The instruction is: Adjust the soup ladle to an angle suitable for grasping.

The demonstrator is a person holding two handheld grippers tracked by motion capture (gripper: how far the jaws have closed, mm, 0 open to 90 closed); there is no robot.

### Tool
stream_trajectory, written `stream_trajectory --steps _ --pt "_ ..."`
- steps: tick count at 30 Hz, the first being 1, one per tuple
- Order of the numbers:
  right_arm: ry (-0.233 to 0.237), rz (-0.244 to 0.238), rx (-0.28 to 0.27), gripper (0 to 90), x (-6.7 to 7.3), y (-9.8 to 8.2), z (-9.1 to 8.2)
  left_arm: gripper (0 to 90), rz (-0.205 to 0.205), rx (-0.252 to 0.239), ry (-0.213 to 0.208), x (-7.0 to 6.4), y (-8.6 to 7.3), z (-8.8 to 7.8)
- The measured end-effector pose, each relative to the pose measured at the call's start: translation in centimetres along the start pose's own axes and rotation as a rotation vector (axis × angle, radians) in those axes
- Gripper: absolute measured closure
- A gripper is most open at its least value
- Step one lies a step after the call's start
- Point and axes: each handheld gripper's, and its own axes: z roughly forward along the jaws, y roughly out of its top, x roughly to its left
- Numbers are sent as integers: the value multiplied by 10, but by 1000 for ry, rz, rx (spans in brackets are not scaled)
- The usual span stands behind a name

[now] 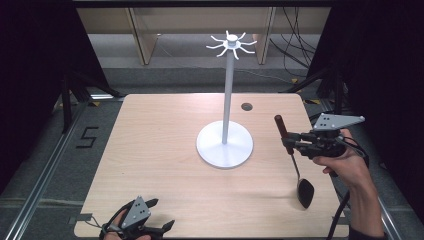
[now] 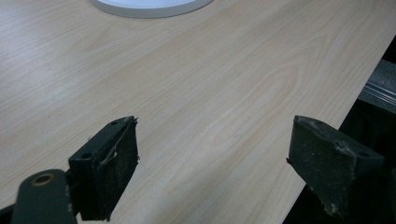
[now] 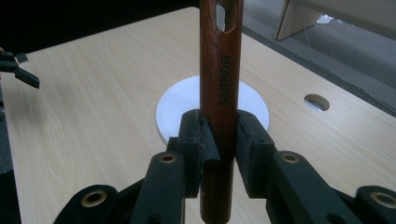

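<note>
Right gripper [image 1: 289,141] pinches ladle [image 1: 295,162], lifted right of rack [image 1: 227,95]; hanging remains. Left gripper [image 1: 159,222] spread, near edge.

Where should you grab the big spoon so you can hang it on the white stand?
Grip the ladle on its wooden handle, from the side, below the hanging hole, so the hole stays free for a hook on the white stand. The handle is straight and slim, and the heavy bowl hangs down. The right tool is clamped there.
</note>
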Motion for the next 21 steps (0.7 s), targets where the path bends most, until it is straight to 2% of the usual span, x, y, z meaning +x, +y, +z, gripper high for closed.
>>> stream_trajectory --steps 1,2,3,5,6,7,9,10,11,12,13,14,15,16,18,19,20,21 --pt "0 0 0 740 0 0 0 152 52 -1 7 4 1 0" --pt "9 18 -26 740 0 0 -3 151 12 5 10 2 1 -1" --pt "2 14 -51 739 0 0 -4 151 6 6 5 1 1 0" --pt "6 11 -57 740 -1 1 -6 152 18 9 -6 1 0 0" --pt "6 0 -87 740 -2 2 -10 152 -1 0 0 0 0 1" --pt "1 18 -108 740 -1 2 -10 152 8 -3 -1 0 1 1" --pt "14 3 -108 740 -1 4 -13 151 -3 -7 -2 -1 0 2" --pt "24 5 -118 740 0 5 -13 152 18 10 -1 1 0 0" --pt "30 -15 -134 740 0 6 -13 152 18 10 -1 1 0 0" --pt "30 -15 -134 740 0 6 -13 152 -8 -15 -2 0 -1 2" --pt "45 -6 -139 740 1 7 -15 152 31 -6 -5 2 1 1" --pt "56 2 -160 739 2 9 -18 152 23 -2 1 2 0 1" --pt "56 2 -160 739 2 9 -18 152 -3 5 -1 0 0 1" --pt "61 -21 -188 738 1 11 -19 151 5 -1 1 0 0 1" --pt "66 -21 -201 738 1 11 -19 151 9 2 -1 0 1 0" --pt "73 -5 -207 737 4 13 -18 152 45 -4 5 3 1 1" --pt "69 -19 -211 737 4 15 -17 152 45 -4 5 3 1 1" --pt "66 -8 -213 737 6 16 -17 152 32 5 -3 2 0 1"
